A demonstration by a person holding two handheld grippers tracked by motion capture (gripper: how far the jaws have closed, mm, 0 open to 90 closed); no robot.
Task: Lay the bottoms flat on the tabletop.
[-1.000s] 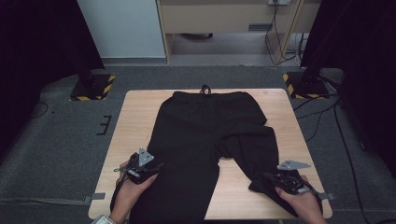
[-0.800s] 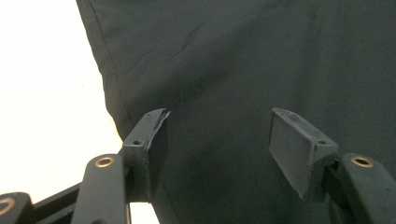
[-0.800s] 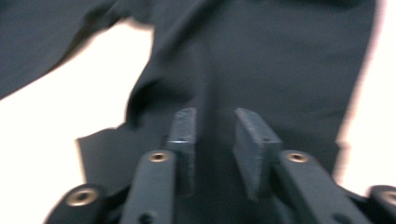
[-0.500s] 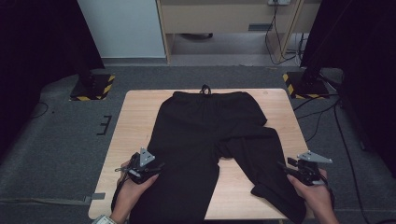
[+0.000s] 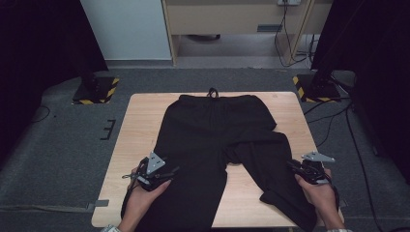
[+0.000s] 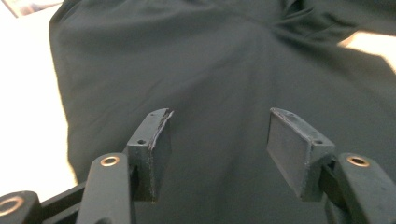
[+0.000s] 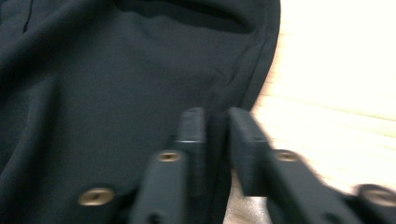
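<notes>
Black cloth trousers (image 5: 217, 140) lie flat on the light wooden table (image 5: 140, 121), waistband far from you, legs running back toward your hands. Your left gripper (image 6: 217, 135) is wide open and holds nothing; the left leg lies right under and ahead of its fingers. Your right gripper (image 7: 215, 135) is pinched nearly closed on the outer hem of the right leg, table just beside it.
</notes>
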